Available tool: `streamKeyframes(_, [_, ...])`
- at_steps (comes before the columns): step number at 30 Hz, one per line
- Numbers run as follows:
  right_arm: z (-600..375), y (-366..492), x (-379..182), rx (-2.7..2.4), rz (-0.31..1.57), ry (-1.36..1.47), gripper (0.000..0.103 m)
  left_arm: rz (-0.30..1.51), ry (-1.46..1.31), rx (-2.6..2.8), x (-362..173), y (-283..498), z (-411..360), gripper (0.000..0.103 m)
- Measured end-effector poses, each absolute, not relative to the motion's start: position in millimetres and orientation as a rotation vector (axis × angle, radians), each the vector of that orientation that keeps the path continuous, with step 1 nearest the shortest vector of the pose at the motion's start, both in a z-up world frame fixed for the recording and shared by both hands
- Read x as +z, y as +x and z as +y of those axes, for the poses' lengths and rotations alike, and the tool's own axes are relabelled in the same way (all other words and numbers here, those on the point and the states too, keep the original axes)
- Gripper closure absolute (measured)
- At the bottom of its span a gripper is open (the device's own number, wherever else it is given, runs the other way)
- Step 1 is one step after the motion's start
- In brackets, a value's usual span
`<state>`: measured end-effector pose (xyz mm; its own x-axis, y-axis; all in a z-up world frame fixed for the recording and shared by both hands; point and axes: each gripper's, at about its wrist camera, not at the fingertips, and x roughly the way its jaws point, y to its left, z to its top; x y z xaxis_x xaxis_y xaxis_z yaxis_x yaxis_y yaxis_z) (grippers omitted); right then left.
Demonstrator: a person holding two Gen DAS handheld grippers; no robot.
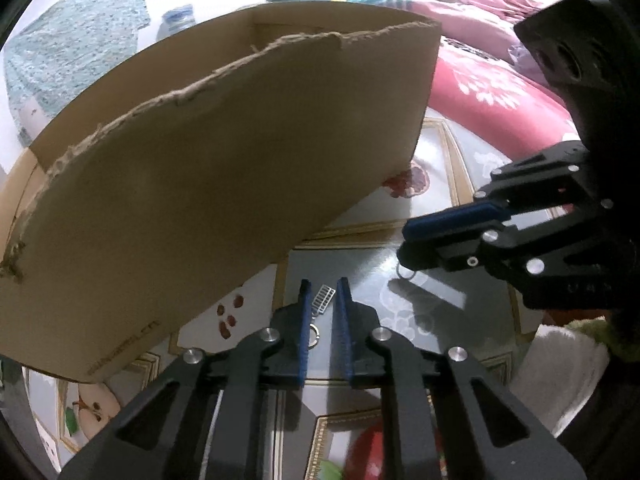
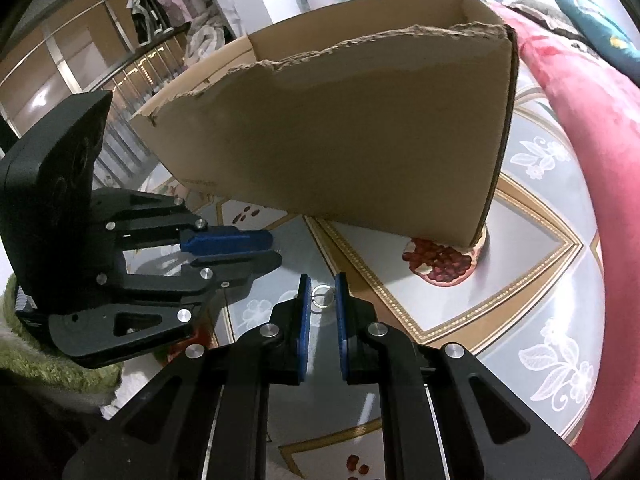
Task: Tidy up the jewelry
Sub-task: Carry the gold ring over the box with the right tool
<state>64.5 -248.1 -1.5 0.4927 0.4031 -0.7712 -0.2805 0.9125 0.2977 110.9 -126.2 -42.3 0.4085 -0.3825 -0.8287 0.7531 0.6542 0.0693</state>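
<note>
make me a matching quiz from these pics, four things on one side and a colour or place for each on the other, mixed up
Things
1. box
2. ring
3. pomegranate print
4. left gripper

Colour or place
a. red, on the tablecloth at the box's lower corner
b. black with blue pads, coming in from the left of the right wrist view
c. brown, with a torn top edge
d. silver, on the tablecloth just past the right gripper tips

Pairs: 1-c, 2-d, 3-a, 4-b
</note>
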Motion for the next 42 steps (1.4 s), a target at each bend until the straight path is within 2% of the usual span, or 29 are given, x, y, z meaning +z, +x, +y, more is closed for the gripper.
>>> streamKeyframes(2, [-248.6,64.1,-1.9,0.417,0.97,0.144,0.093,0.892,0.497,-0.765,-42.5,110.3,-131.5,0.097])
streamKeyframes(5, [-250.0,64.3,-1.1,0.418,0.967,0.152,0.093,0.889,0.513,-0.764,-42.8,109.2,-134.7,0.099])
streamKeyframes(17, [-259.4,54.2,11.6,0.416,0.929,0.169,0.093,0.859,0.426,-0.775,-26.1,100.2,-124.1,0.099])
streamKeyframes(29, [-262.7,43.7,71.4,0.487,0.764,0.18,0.093,0.726,0.214,-0.805,58.0,89.8,-85.2,0.099])
streamKeyframes(35, [-254.7,59.4,103.0,0.496,0.668,0.148,0.093,0.642,0.155,-0.788,93.2,109.2,-69.0,0.099])
streamKeyframes(42, [-250.8,105.5,97.8,0.39,0.713,0.123,0.093,0.699,0.138,-0.702,87.7,158.9,-76.1,0.099])
